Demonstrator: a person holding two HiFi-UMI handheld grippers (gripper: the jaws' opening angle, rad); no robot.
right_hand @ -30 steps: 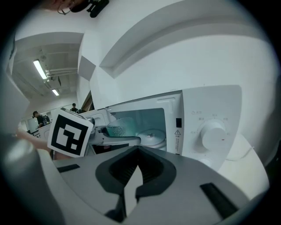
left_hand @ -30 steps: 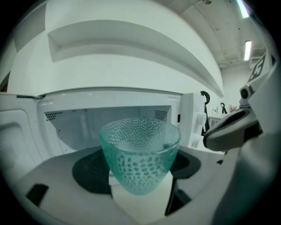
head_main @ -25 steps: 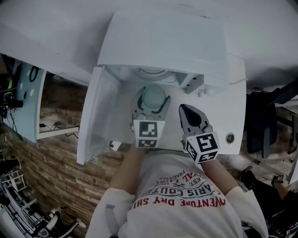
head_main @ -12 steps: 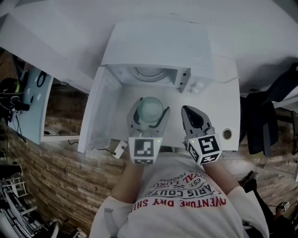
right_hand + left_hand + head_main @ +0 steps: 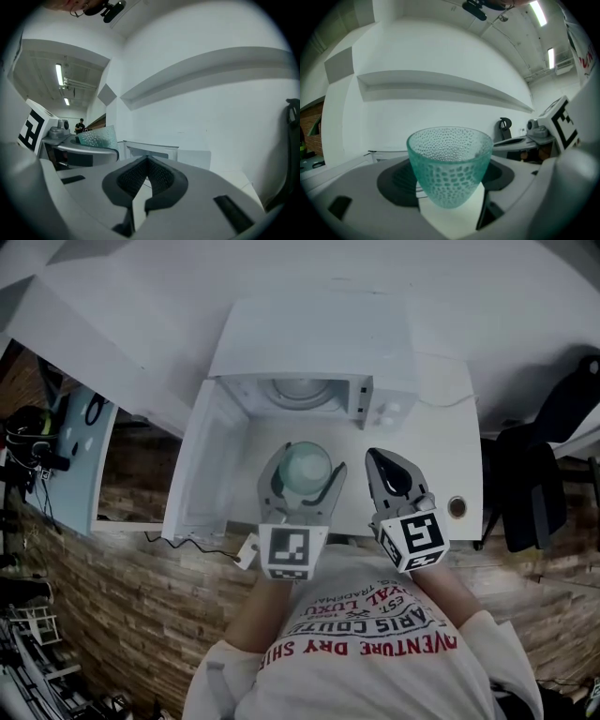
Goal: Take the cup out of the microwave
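A teal dimpled glass cup point(image 5: 305, 465) stands upright between the jaws of my left gripper point(image 5: 302, 474), which is shut on it, just in front of the open white microwave point(image 5: 314, 338). In the left gripper view the cup point(image 5: 450, 164) fills the middle, with both grey jaws against its sides. My right gripper point(image 5: 384, 465) hangs beside it on the right, shut and holding nothing; its dark pads point(image 5: 161, 176) meet in the right gripper view. The cup point(image 5: 97, 137) also shows at that view's left. The microwave cavity point(image 5: 300, 390) shows only its round turntable.
The microwave door point(image 5: 202, 465) hangs open at the left of the cavity. The microwave stands on a white counter point(image 5: 450, 427) with a round cable hole point(image 5: 457, 507). A black chair point(image 5: 525, 484) is at the right, and a brick-patterned surface point(image 5: 131, 587) lies lower left.
Both grippers have drawn back from the microwave mouth toward the person and risen. The cup has come along in the left gripper, farther out from the cavity.
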